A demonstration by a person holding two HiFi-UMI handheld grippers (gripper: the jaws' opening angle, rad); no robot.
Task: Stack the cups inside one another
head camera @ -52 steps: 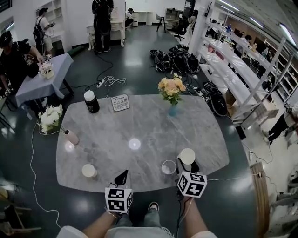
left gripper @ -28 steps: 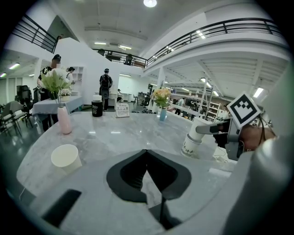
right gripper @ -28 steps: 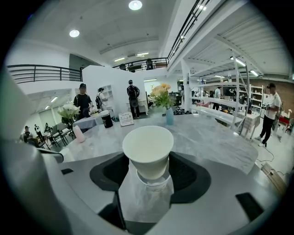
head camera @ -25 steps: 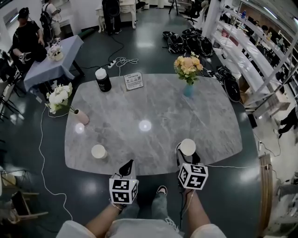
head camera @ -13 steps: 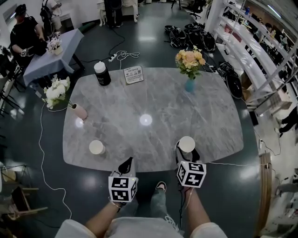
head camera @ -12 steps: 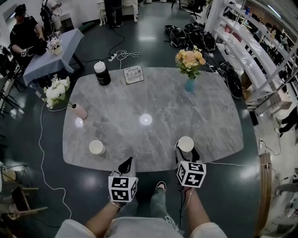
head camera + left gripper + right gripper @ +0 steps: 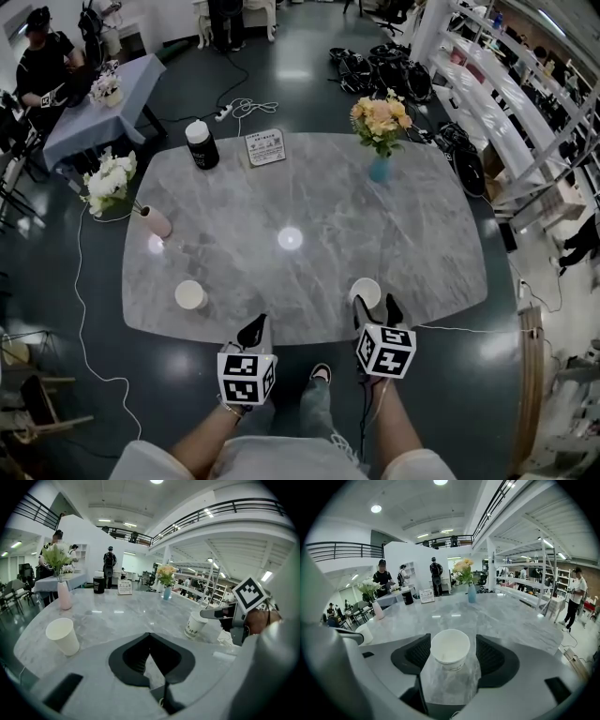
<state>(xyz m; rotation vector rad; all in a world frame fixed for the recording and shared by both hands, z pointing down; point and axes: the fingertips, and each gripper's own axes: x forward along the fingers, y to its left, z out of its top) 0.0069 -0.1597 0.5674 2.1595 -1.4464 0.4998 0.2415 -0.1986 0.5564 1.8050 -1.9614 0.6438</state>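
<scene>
Right gripper [image 7: 375, 305], jaws apart around 1 upright white paper cup [image 7: 450, 651], printed side

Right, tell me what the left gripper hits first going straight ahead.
Likely nothing near: the left gripper points over bare tabletop, between the plain cup and the printed cup. Depth beyond is unclear.

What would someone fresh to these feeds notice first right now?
A white paper cup stands on the gray marble table, near the person's edge, between the spread fingers of the right gripper. A second paper cup stands alone to the left, ahead of the left gripper, whose fingers are together. Farther back, a blue vase of flowers catches the eye.
</scene>
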